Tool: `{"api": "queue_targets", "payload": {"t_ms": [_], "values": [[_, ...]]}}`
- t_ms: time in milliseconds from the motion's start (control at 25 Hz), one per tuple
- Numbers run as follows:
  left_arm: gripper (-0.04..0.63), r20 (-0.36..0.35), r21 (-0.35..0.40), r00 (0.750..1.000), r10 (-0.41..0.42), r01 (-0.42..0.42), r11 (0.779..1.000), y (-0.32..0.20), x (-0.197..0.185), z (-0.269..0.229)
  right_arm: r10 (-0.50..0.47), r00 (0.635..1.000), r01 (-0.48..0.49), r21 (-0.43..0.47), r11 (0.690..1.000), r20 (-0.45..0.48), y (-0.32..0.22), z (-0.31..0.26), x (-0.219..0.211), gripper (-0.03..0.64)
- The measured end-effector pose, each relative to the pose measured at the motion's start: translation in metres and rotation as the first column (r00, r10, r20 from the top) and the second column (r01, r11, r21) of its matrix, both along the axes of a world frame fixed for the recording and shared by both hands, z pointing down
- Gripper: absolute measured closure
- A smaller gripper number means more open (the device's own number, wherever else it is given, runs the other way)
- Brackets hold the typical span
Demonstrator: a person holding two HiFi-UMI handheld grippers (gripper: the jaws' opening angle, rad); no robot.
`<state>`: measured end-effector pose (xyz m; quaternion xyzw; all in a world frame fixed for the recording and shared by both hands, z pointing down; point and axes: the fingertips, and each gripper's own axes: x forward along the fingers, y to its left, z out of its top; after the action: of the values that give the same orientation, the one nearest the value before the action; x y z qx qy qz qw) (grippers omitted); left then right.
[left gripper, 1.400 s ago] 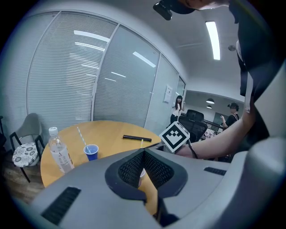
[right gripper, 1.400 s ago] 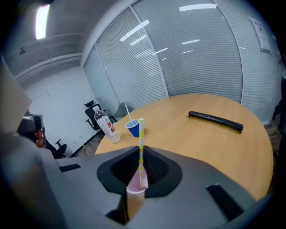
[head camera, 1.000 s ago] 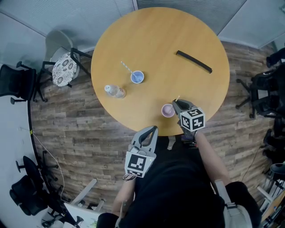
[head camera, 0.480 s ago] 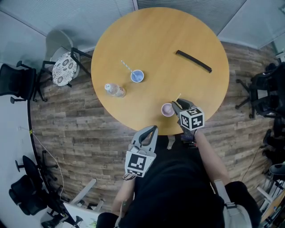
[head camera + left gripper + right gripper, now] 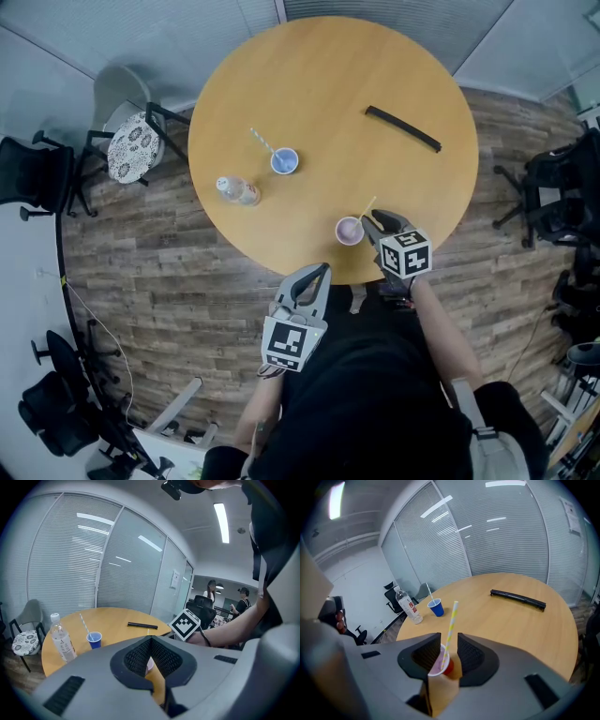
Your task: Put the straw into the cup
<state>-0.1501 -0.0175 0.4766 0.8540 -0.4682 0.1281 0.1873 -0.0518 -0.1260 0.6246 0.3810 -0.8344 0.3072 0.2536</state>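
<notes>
Straw (image 5: 450, 625), yellow-and-white striped, is being observed with its lower end inside the cup (image 5: 438, 663) and its upper part leaning out over the rim. The cup, pale purple inside, is being borne by the round wooden table (image 5: 328, 84), close to the edge nearest the person.

Right gripper (image 5: 449, 637) is being held just above the cup. Its jaws are being shown narrowly apart, one on each side of the straw. The gap is wider than the straw, so no clamping is being recorded.

Left gripper (image 5: 151, 638) is being held off the table edge, near the person's body. Its jaws are being shown together at the tips, with nothing between them.

Blue cup (image 5: 286, 161), with a straw of its own, and water bottle (image 5: 236, 190) are being noted near each other toward the table's left side, well apart from the cup. Black bar (image 5: 403, 128) is being noted lying flat on the far right part of the table.
</notes>
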Motion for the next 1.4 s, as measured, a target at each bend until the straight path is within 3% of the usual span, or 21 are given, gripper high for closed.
{"api": "queue_targets", "payload": {"t_ms": [560,1200,1400], "values": [[0.584,-0.016,0.013,0.999,0.039,-0.039,0.999,-0.01,0.018,-0.004,-0.033,0.999,0.027,0.145,0.989,0.039,0.017,-0.07,0.008,0.522],[0.584,-0.011,0.027,0.999,0.051,-0.05,0.998,-0.019,0.029,-0.01,-0.148,0.984,0.113,0.303,0.946,0.095,0.042,-0.147,0.004,0.575],[0.584,-0.009,0.025,0.999,0.052,-0.051,0.998,-0.021,0.036,-0.011,-0.176,0.972,0.117,0.329,0.937,0.154,0.051,-0.16,0.007,0.589]]}}
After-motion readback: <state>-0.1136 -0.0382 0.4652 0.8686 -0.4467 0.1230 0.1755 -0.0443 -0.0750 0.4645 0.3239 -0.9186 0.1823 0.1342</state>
